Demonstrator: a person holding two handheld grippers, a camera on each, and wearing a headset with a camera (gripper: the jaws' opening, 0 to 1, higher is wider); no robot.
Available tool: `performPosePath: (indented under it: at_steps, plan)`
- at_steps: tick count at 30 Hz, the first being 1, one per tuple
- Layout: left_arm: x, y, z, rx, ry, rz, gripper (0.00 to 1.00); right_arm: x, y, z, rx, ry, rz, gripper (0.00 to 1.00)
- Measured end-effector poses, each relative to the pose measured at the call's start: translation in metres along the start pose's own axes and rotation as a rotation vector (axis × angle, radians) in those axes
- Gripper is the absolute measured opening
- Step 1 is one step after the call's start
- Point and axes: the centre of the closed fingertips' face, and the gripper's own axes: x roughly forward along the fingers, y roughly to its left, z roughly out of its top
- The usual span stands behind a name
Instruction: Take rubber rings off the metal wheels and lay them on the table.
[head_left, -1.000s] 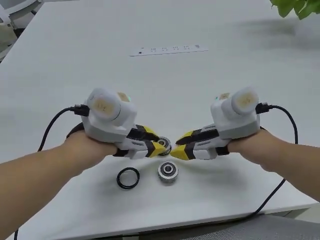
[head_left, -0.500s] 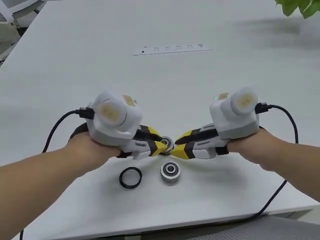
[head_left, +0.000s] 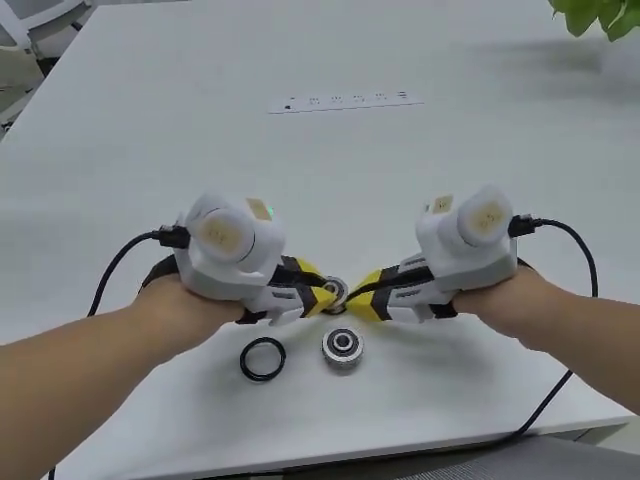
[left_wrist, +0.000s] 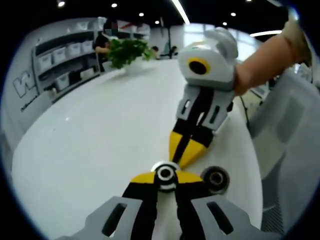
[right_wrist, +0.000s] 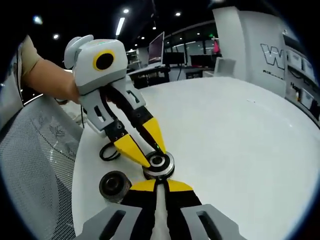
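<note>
One rubber ring (head_left: 262, 359) lies free on the tabletop (head_left: 150, 120), beside a second wheel (head_left: 342, 345). My left tongs (head_left: 322, 296) pinch a wheel (head_left: 334, 290) above the tabletop. My right tongs (head_left: 362, 297) are pressed together at its rim. I judge its ring is not yet off. For the second wheel I cannot tell.
</note>
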Motion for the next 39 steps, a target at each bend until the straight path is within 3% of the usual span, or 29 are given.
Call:
performPosePath:
  at_steps: [6,10,23,29,39]
  plan:
    - [0.000,0.002,-0.001,-0.003,-0.012,0.011,0.14,0.000,-0.002,0.000,0.049,-0.001,-0.018,0.00]
    - [0.001,0.002,-0.002,-0.004,-0.013,0.011,0.14,-0.001,-0.003,0.000,0.177,-0.038,-0.014,0.00]
    - [0.001,0.003,-0.003,-0.008,-0.008,0.018,0.13,-0.008,0.001,0.006,0.313,-0.108,-0.002,0.00]
    - [0.001,0.003,-0.004,-0.010,-0.007,0.020,0.13,-0.010,-0.003,0.012,0.360,-0.149,-0.003,0.00]
    - [0.001,0.003,-0.004,-0.018,0.002,0.024,0.13,-0.010,-0.001,0.017,0.392,-0.170,0.007,0.00]
